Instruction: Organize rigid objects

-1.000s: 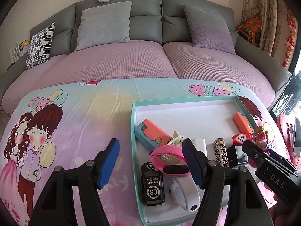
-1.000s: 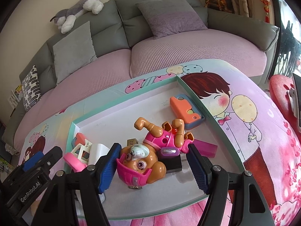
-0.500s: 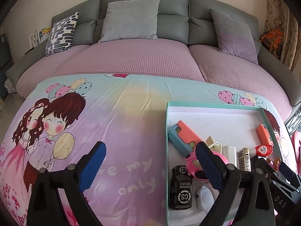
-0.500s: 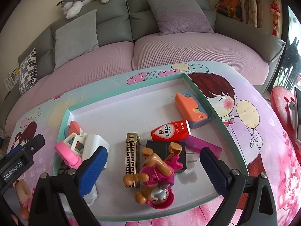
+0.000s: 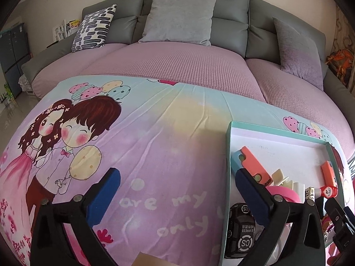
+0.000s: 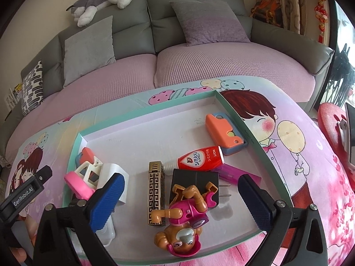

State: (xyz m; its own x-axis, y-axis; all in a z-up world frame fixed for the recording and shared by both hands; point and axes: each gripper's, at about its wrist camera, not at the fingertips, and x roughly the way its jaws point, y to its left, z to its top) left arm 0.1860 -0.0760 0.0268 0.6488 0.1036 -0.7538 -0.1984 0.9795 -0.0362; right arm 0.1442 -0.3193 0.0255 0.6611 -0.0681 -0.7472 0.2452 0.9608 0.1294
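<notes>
Currently the right claw (image 6: pixel 179 196) stands wide apart, having just been opening, with nothing clamped; the toy dog (image 6: pixel 183 223) lies on its back below and between the pads, inside the teal tray (image 6: pixel 255 137). A gold patterned block (image 6: pixel 156 191) lies just beside the toy, and a black plug (image 6: pixel 195 178) sits partly under it. The left claw (image 5: pixel 177 196) is likewise spread wide, having just been opening, and empty, over the cartoon-print cloth (image 5: pixel 155 133) on the desk, left of the tray.
</notes>
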